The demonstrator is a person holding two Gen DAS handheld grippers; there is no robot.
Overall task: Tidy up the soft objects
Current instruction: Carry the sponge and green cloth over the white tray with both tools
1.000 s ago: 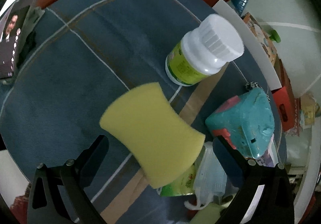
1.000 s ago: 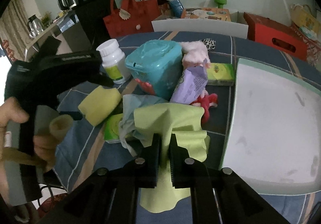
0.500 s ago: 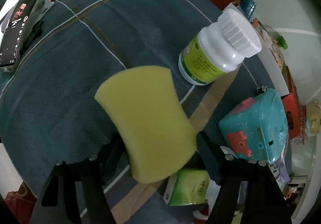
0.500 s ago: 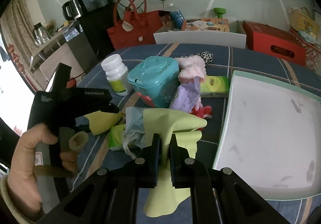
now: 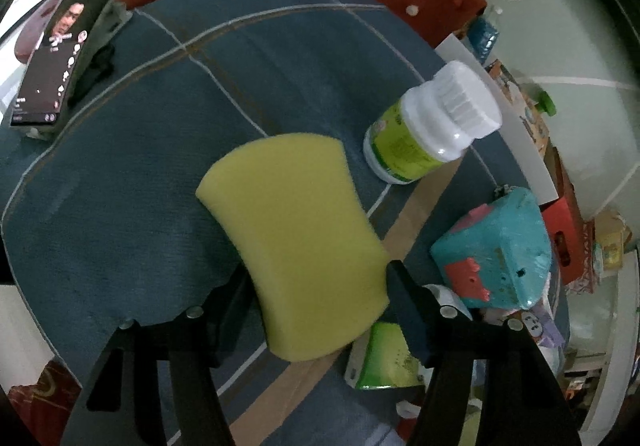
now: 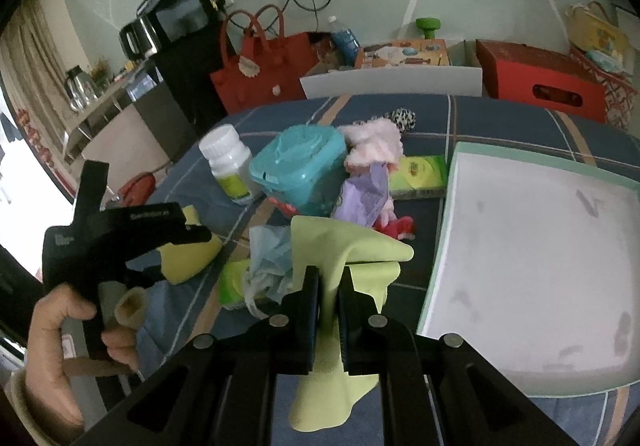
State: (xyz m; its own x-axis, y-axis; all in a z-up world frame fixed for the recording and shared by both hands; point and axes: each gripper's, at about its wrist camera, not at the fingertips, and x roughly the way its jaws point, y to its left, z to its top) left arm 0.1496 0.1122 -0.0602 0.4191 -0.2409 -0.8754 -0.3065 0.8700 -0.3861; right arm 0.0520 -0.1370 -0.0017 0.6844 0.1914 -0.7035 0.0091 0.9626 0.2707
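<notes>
- While clamped in the left gripper (image 5: pixel 316 278), yellow sponge (image 5: pixel 296 238) above blue tablecloth (image 5: pixel 120 182), near white pill bottle (image 5: pixel 432 134).
- Pinched tight in the right gripper (image 6: pixel 329 286), lime cloth (image 6: pixel 344 254), beside the white tray (image 6: pixel 532 258), hanging over the clutter.

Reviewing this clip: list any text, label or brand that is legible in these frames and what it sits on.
Nothing can be read with confidence.
White bottle, green label: print is present, too blurred to read.
Left gripper, white lettering on the black body: too small and blurred.
Phone, screen text and icons: too small.
Green packet, logo: unreadable.
Purple pouch: printing is not legible.
</notes>
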